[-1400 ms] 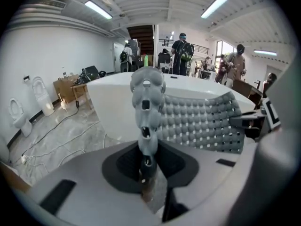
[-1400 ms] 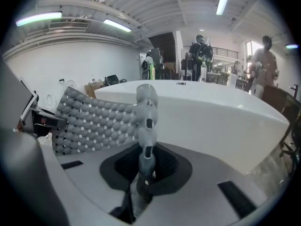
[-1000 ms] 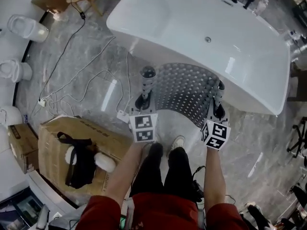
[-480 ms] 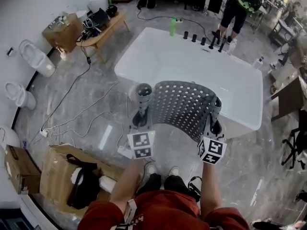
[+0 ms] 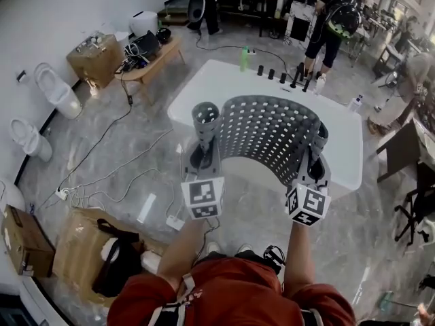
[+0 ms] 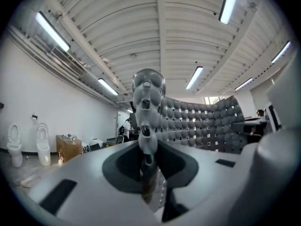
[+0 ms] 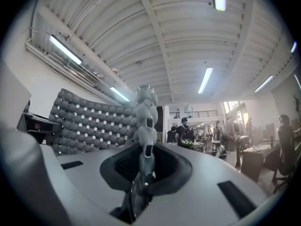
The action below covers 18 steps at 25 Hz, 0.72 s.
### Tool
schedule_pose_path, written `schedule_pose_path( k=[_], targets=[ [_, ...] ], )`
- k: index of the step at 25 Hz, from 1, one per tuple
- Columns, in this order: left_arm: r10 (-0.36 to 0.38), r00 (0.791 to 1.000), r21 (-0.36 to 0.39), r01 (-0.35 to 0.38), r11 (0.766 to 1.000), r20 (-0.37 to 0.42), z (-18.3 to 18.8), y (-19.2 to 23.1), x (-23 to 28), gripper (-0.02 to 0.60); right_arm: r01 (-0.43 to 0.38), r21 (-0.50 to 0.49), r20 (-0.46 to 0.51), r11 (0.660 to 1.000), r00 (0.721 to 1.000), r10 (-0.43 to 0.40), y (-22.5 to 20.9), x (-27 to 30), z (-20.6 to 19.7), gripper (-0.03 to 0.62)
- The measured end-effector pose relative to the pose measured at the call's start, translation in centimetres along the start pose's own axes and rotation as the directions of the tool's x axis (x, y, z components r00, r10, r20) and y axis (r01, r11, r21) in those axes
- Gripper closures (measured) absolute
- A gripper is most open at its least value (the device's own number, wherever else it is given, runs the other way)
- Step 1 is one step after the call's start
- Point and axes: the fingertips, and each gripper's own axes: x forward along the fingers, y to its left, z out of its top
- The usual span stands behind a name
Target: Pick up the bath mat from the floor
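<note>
We're over a grey marble floor (image 5: pixel 122 155) in a big open showroom, with strip lights on a ribbed ceiling overhead and a white bathtub (image 5: pixel 224 87) lying straight ahead of us. Two toilets (image 5: pixel 58 90) stand along the wall on the left, loose cables (image 5: pixel 102 175) trail across the floor, and a cardboard box (image 5: pixel 81 250) sits down by our left side. A person (image 5: pixel 333 19) stands beyond the far edge of the tub. Now the main thing: the bath mat (image 5: pixel 272 138), grey and full of holes, is up off the floor, stretched in a curve between our two grippers, and from the head view it hangs in front of the tub's near edge. The left gripper (image 5: pixel 204 138) has its jaws pinched nearly together on the mat's left end, which curls over the tips, and in the left gripper view the mat (image 6: pixel 197 124) sweeps off to the right of those jaws (image 6: pixel 146 126). The right gripper (image 5: pixel 316 151) does the same on the right end, jaws clamped tight on the edge, and in its own view the gripper (image 7: pixel 146 126) has the mat (image 7: pixel 89 121) fanning away to the left. Both arms are held out in front of us, with the marker cubes facing up.
</note>
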Motion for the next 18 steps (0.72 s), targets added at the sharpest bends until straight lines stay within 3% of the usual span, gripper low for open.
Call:
schedule_pose_path(
  k=[5,9,18],
  targets=[
    [0.014,0.991,0.023,-0.017,1.0,0.131,5.6,0.4,-1.5,0.503,0.02,-0.012,0.134,1.0,0.991,-0.018,0.4,-1.1,6.0,0.543],
    [0.022,0.98,0.027,-0.028,0.999,0.198,8.3,0.4,-2.3,0.503,0.04,-0.015,0.205,0.999,0.978,-0.036,0.4,-1.8,8.6,0.543],
    [0.038,0.975,0.009,-0.041,0.999,0.217,9.0,-0.3,-1.5,0.503,0.052,-0.002,0.222,0.999,0.974,-0.05,-1.0,-1.3,9.1,0.543]
  ],
)
